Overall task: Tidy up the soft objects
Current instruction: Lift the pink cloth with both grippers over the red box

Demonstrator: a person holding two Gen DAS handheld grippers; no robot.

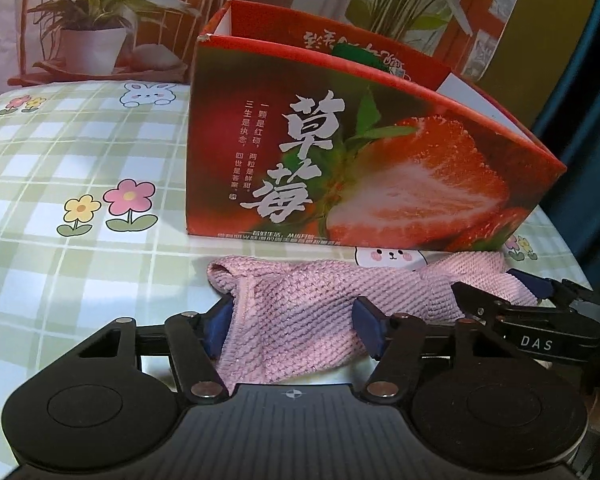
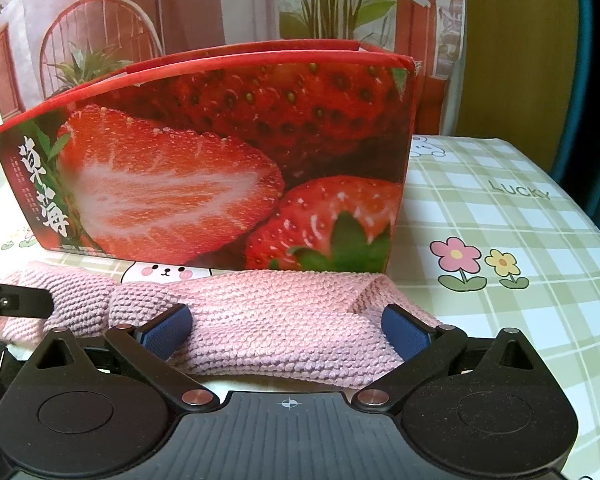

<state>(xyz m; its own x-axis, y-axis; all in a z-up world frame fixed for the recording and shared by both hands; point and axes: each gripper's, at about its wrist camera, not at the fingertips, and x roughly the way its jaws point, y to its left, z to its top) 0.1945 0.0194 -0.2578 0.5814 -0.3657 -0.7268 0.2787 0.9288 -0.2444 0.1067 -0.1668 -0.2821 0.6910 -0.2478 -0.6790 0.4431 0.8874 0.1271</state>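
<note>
while the pink cloth is stretched crosswise just before the strawberry box, it is straddled by both spread tongs, left gripper and right gripper, neither seen pinching it.

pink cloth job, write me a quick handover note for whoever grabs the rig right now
Left gripper: open, blue pads either side of the pink cloth's left part.
Right gripper: open, straddling the cloth's right part.
Neither is clamped, as far as I can tell.
The cloth lies bunched on the checked tablecloth, just in front of the strawberry box, which is open at the top.
Done: both grippers in place around the cloth.
Left: probably close, lift, and put it in the box.
</note>
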